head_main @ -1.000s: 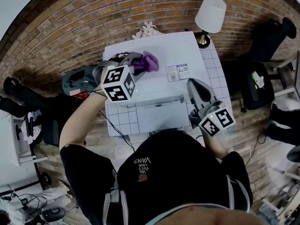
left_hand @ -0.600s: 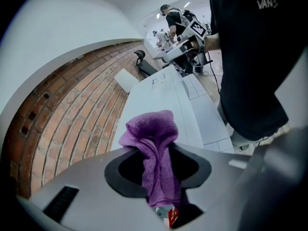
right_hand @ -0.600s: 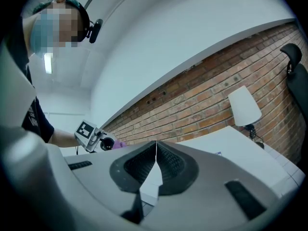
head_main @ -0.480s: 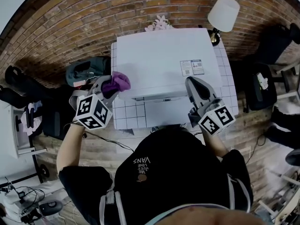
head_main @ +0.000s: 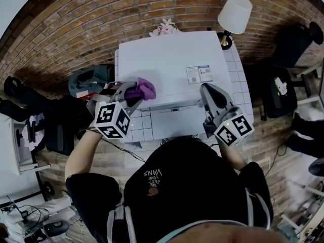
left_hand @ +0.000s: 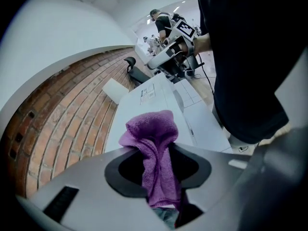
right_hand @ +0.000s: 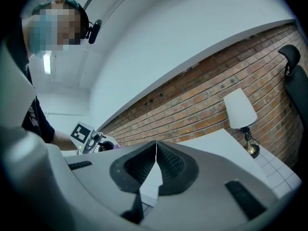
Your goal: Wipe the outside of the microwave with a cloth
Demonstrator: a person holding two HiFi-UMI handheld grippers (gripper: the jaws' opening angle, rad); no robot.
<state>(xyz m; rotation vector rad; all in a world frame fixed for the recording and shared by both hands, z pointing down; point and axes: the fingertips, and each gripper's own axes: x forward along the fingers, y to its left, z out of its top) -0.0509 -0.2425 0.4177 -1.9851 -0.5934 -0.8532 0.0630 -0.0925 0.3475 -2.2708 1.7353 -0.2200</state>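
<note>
The white microwave (head_main: 172, 70) stands on a white tiled counter (head_main: 238, 75) against the brick wall. A purple cloth (head_main: 140, 90) rests against the microwave's front left top corner, and my left gripper (head_main: 132, 93) is shut on it. In the left gripper view the purple cloth (left_hand: 155, 153) bulges out between the jaws, with the microwave's top (left_hand: 154, 97) beyond it. My right gripper (head_main: 212, 96) hangs at the microwave's front right corner, jaws shut with nothing between them. In the right gripper view my right gripper (right_hand: 155, 150) shows its pads meeting, with the microwave's top (right_hand: 211, 141) behind.
A table lamp (head_main: 234, 14) with a white shade stands at the counter's back right, and a pale flower ornament (head_main: 163, 27) sits behind the microwave. A dark bag (head_main: 88, 80) lies left of the counter. A black chair (head_main: 276, 92) stands on the right.
My left gripper with the cloth swept from the microwave's top back-left down past its left edge, then returned right onto the front left corner. The right gripper stayed put.
</note>
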